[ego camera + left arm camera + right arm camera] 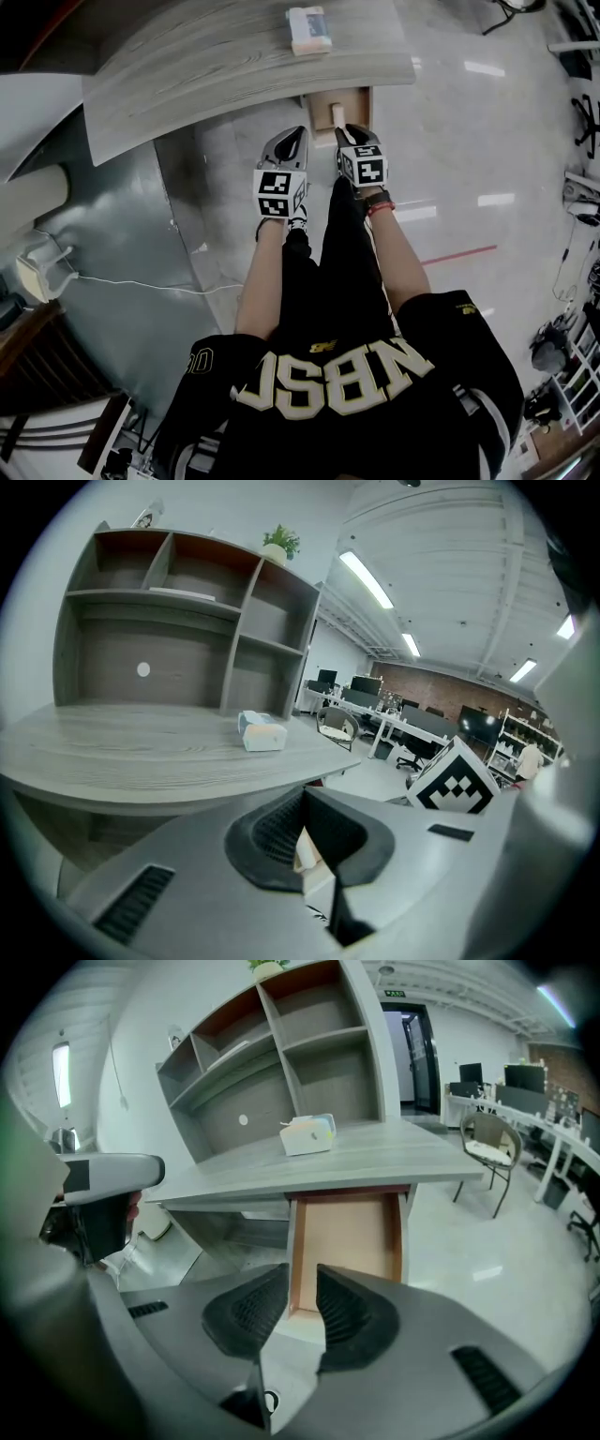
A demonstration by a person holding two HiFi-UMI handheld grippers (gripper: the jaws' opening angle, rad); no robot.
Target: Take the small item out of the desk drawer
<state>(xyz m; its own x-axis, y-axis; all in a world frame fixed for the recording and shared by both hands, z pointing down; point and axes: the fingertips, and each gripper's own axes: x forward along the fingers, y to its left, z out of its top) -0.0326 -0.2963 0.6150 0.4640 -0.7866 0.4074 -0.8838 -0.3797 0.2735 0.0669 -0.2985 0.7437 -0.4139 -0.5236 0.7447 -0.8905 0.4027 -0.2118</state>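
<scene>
Nearest is the person's black shirt (347, 394), and beyond it two grippers are held forward side by side. The left gripper (296, 136) hangs just left of the one open drawer (347, 1241), short of the desk edge. Its jaws are closed on the one small item (307, 848), a pale cream piece pinched between the ribbed pads (272, 834), so the item is outside the drawer. The right gripper (351, 131) sits at the drawer's front end. Its jaws stand a little apart, clamping nothing, and the drawer's near left corner shows in the gap. The part of the drawer's inside that shows is brown. Above it runs the one grey wood-grain desk (234, 84), which bears a single pale box (307, 1135). Behind the box stands one open shelf unit (309, 1063) with one potted plant (281, 544) on top. To the right, past the desk, one chair (489, 1147) stands on the shiny floor (469, 1269)
</scene>
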